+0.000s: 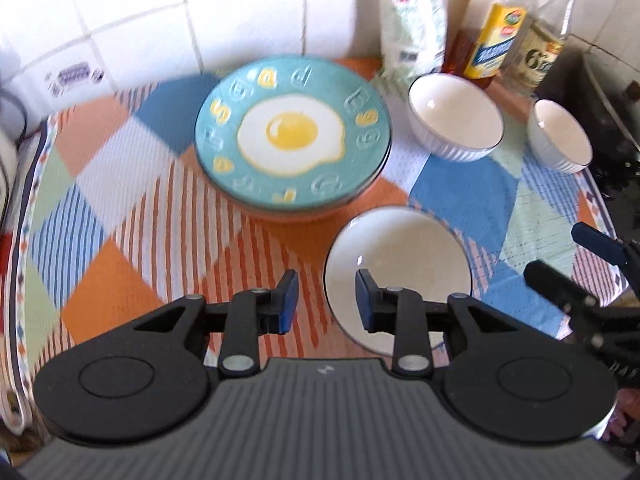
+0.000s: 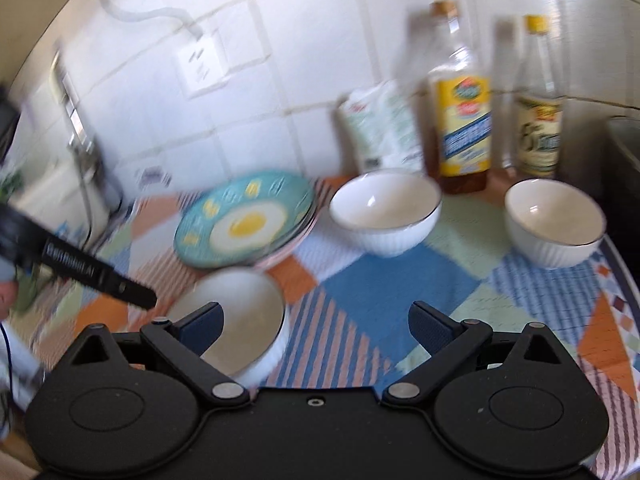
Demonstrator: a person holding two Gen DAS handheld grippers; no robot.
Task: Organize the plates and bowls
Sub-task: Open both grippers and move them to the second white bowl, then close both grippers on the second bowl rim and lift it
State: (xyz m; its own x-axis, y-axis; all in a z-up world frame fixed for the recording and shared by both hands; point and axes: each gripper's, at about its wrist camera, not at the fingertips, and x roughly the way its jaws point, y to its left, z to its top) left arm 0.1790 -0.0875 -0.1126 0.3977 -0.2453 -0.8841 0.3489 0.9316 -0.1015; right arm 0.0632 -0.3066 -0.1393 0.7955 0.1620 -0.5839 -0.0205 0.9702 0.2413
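A stack of teal plates with a fried-egg picture sits on the patchwork cloth; it also shows in the right wrist view. Three white ribbed bowls stand around it: a near bowl, a middle bowl and a far right bowl. My left gripper is open and empty, its jaws straddling the near bowl's left rim. My right gripper is open and empty, just right of the near bowl; it shows at the right edge of the left wrist view.
Two bottles and a white packet stand against the tiled wall behind the bowls. A dark sink edge lies at the far right. A wall socket with a cable is at the upper left.
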